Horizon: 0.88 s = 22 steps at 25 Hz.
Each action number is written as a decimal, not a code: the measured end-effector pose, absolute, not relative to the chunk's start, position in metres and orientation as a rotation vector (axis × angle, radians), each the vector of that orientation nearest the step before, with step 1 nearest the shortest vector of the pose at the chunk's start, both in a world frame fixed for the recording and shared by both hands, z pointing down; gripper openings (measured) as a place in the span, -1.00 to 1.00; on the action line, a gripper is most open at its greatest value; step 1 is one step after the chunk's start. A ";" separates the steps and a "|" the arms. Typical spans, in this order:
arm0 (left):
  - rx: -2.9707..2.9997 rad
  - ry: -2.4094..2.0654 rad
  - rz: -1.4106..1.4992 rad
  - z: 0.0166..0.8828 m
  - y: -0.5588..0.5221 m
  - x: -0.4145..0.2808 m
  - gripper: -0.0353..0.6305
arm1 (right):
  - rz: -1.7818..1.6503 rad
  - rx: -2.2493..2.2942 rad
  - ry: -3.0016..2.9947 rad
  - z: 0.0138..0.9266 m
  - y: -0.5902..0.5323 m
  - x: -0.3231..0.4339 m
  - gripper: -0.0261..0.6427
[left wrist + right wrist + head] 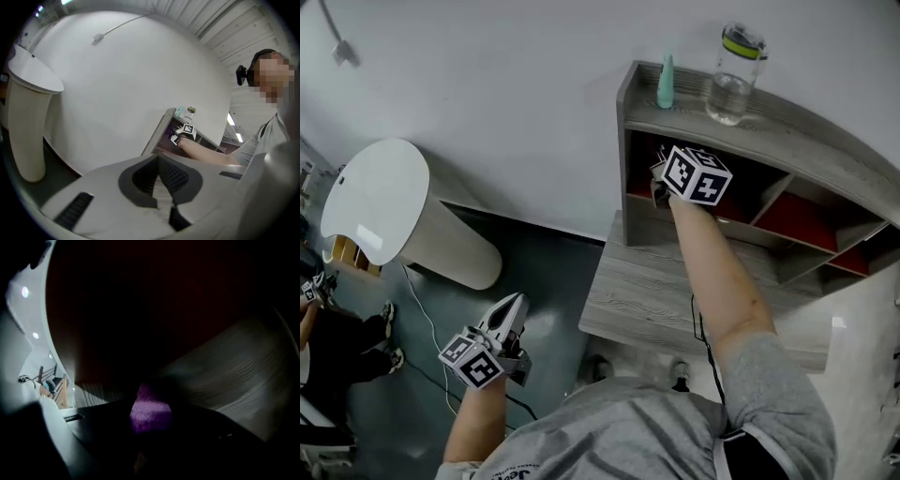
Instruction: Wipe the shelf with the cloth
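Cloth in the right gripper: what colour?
Purple. The cloth shows best in the right gripper view.

The head view looks steeply down from above, with the shelf (797, 122) at upper right of the frame. The left gripper view sits low and well apart, facing up at that same shelf and the right gripper (176, 138). The right gripper view is inside a dark compartment, close on the cloth (150, 411).
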<state>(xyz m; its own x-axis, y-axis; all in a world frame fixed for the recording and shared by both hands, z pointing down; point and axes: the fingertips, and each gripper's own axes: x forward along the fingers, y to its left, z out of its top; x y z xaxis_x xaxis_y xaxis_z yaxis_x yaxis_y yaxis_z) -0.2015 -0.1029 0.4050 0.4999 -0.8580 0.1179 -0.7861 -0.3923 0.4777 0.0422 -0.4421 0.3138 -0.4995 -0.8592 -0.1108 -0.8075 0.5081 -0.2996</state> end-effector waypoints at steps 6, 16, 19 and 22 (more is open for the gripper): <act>2.243 -1.430 -0.206 0.399 -0.078 -0.212 -0.86 | -0.174 -1.119 2.562 0.287 -0.426 0.008 -0.70; 2.269 -1.410 -0.215 0.396 -0.071 -0.211 -0.86 | -0.035 -0.757 2.745 0.289 -0.349 -0.014 -0.70; 2.270 -1.403 -0.227 0.396 -0.073 -0.209 -0.86 | -0.021 -0.684 2.768 0.291 -0.336 -0.012 -0.70; 2.268 -1.400 -0.238 0.397 -0.073 -0.209 -0.86 | -0.144 -0.862 2.670 0.301 -0.365 0.026 -0.70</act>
<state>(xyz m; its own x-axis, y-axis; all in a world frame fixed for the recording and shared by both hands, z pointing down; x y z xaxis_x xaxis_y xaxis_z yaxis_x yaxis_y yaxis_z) -0.2087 -0.0727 0.3967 0.4667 -0.8795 0.0926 -0.7997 -0.3750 0.4688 0.0257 -0.3647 0.3005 -0.7622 -0.5838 -0.2798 -0.5503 0.8119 -0.1948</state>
